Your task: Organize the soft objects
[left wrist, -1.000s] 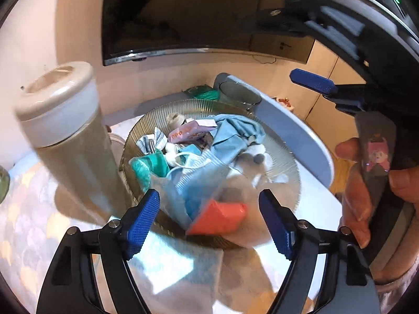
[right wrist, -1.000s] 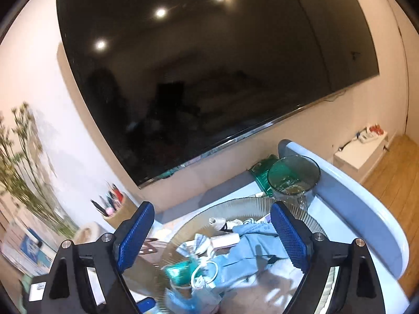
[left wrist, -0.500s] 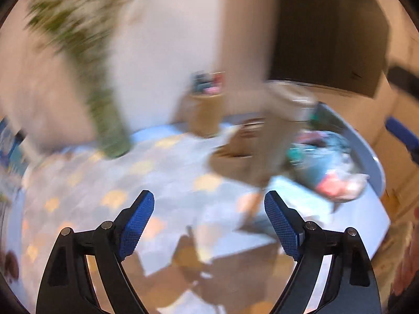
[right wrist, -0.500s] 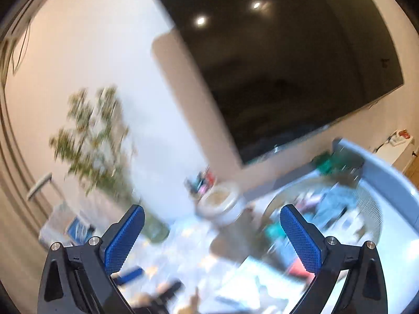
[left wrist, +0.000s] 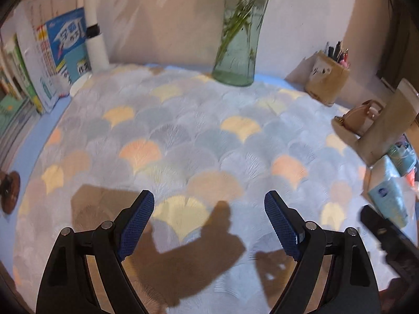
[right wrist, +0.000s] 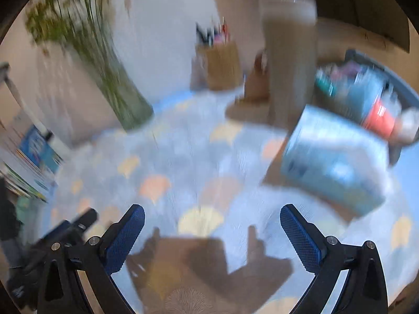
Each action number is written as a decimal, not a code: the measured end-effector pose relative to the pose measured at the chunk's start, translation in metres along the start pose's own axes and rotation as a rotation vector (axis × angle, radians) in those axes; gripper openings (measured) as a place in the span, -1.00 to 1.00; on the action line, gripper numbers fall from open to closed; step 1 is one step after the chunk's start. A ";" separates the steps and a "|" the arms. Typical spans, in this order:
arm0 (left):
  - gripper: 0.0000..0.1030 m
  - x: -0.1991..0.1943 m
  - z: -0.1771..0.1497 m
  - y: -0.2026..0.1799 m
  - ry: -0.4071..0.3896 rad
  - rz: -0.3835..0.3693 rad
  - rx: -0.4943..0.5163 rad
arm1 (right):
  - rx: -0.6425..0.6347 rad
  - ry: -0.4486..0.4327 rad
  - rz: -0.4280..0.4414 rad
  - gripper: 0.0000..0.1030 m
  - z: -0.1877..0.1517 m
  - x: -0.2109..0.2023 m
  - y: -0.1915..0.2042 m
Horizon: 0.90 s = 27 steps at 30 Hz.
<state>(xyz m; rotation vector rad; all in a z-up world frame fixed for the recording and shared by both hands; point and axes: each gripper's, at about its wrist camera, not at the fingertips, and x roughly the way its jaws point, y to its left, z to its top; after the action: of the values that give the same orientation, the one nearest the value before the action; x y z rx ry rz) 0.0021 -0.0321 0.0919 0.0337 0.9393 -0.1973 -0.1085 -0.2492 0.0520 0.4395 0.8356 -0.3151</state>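
- Left claw (left wrist: 209,225) and right claw (right wrist: 212,238) both gape, having just widened, nothing between them, over bare patterned bench (left wrist: 199,130)
- Likely between picks; next, reach for the blue soft pack (right wrist: 335,167)

A home desk: books (left wrist: 65,52), flower vase (left wrist: 235,60), pen holder (left wrist: 327,78).

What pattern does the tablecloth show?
The tablecloth has overlapping fan-shaped scales in pale blue, grey, yellow and peach, clearest in the left wrist view.
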 end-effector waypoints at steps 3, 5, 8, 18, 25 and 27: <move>0.66 0.015 -0.010 0.001 0.021 -0.003 -0.020 | 0.017 0.026 -0.063 1.00 -0.019 0.028 0.006; 0.66 0.023 -0.016 0.001 0.031 0.000 -0.015 | 0.042 0.038 -0.084 1.00 -0.027 0.042 0.006; 0.69 0.028 -0.021 -0.009 -0.011 0.086 0.055 | -0.017 -0.007 -0.158 1.00 -0.034 0.049 0.017; 0.99 0.035 -0.017 0.001 0.010 0.127 -0.015 | -0.039 -0.002 -0.258 1.00 -0.033 0.057 0.024; 0.99 0.036 -0.016 0.001 0.011 0.126 -0.017 | -0.043 -0.002 -0.260 1.00 -0.033 0.057 0.025; 0.99 0.036 -0.016 0.001 0.011 0.126 -0.016 | -0.044 -0.003 -0.260 1.00 -0.034 0.057 0.024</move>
<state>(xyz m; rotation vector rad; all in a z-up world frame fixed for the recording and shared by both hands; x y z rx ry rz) 0.0099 -0.0350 0.0533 0.0792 0.9463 -0.0729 -0.0836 -0.2171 -0.0059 0.2894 0.8963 -0.5362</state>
